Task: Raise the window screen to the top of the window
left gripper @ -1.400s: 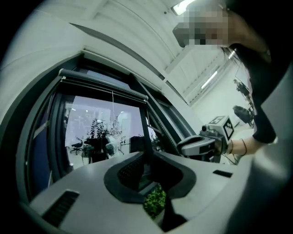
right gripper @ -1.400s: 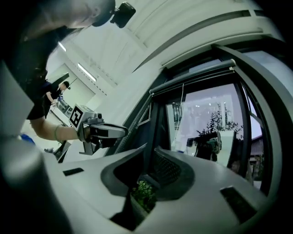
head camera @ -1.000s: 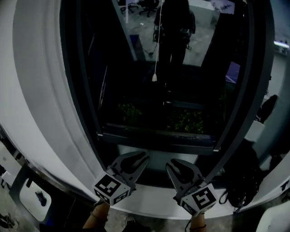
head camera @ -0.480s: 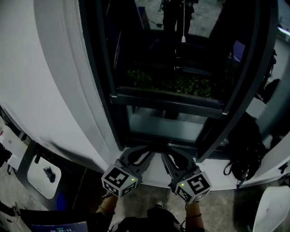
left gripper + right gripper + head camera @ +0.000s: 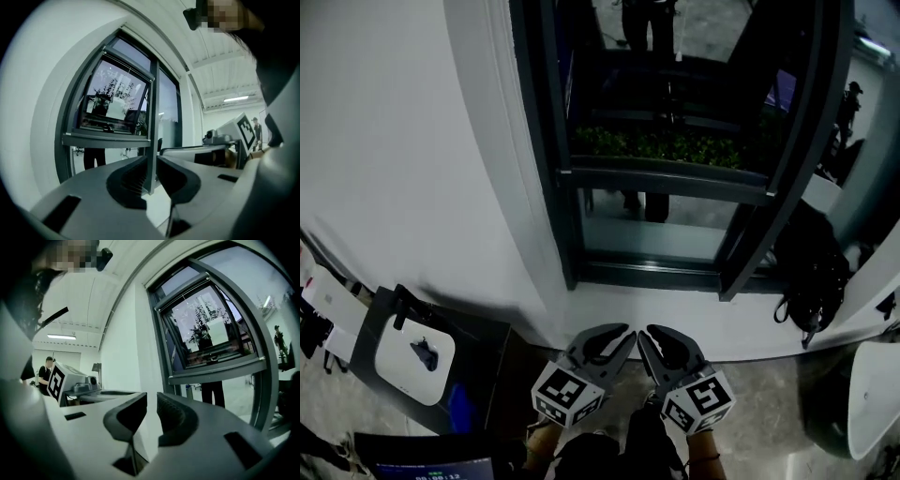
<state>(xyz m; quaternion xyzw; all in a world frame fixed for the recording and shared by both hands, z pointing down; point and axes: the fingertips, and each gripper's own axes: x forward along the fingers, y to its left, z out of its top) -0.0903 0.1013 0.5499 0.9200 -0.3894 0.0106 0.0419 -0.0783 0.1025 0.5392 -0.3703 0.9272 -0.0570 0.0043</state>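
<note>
Both grippers sit low at 6 o'clock, side by side, jaws pointing up toward the window (image 5: pixel 666 178) at 12 o'clock, well apart from it; left gripper (image 5: pixel 611 339) and right gripper (image 5: pixel 660 341) each show only a narrow gap, gripping nothing; the screen cannot be told from the dark glass; a black bag (image 5: pixel 811 291) hangs at 3 o'clock.

Left tool (image 5: pixel 151 176), jaws slightly apart, faces window (image 5: pixel 117 108).
</note>
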